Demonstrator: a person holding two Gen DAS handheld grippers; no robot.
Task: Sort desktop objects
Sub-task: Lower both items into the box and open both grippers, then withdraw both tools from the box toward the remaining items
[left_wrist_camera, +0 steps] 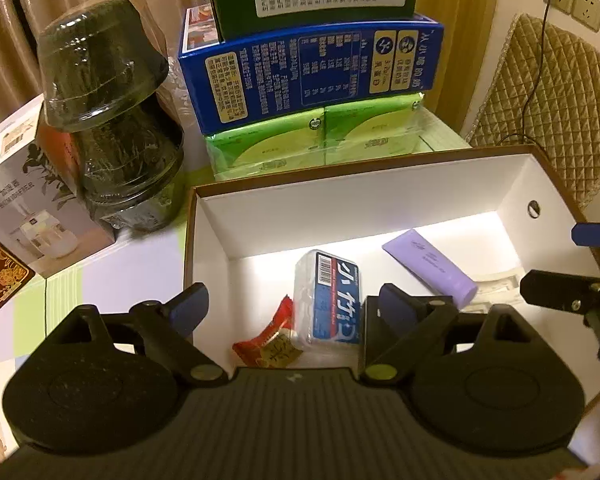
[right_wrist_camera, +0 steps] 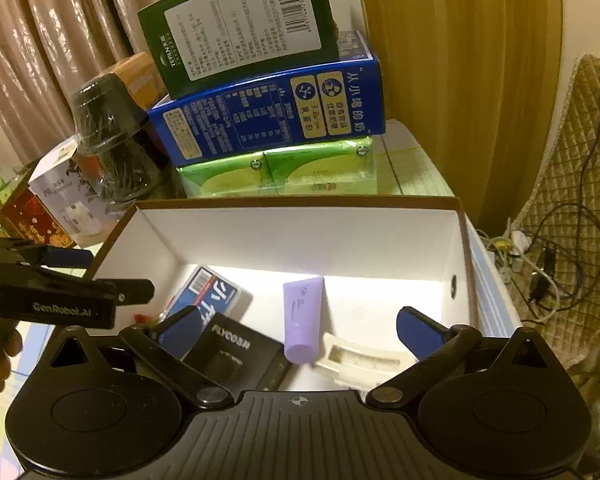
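Observation:
An open white box point(left_wrist_camera: 340, 208) point(right_wrist_camera: 300, 236) with a brown rim holds the sorted items. Inside lie a blue-and-white plastic case point(left_wrist_camera: 336, 300) point(right_wrist_camera: 212, 292), a red candy wrapper point(left_wrist_camera: 268, 344), a purple tube point(left_wrist_camera: 432, 268) point(right_wrist_camera: 302, 316), a black FLYCO box point(right_wrist_camera: 232, 352) and a white plastic tray piece point(right_wrist_camera: 360, 356). My left gripper point(left_wrist_camera: 292, 308) point(right_wrist_camera: 108, 274) hangs open above the box's near left part, with nothing between its fingers. My right gripper point(right_wrist_camera: 300, 328) point(left_wrist_camera: 572, 260) stands wide open above the near right part and holds nothing.
Behind the box stands a stack: a green carton point(right_wrist_camera: 240, 28) on a blue carton point(left_wrist_camera: 312, 72) on green tissue packs point(left_wrist_camera: 316, 140). Wrapped dark jars point(left_wrist_camera: 112, 100) and a humidifier box point(left_wrist_camera: 32, 208) stand at the left. A quilted chair point(right_wrist_camera: 580, 184) with cables is at the right.

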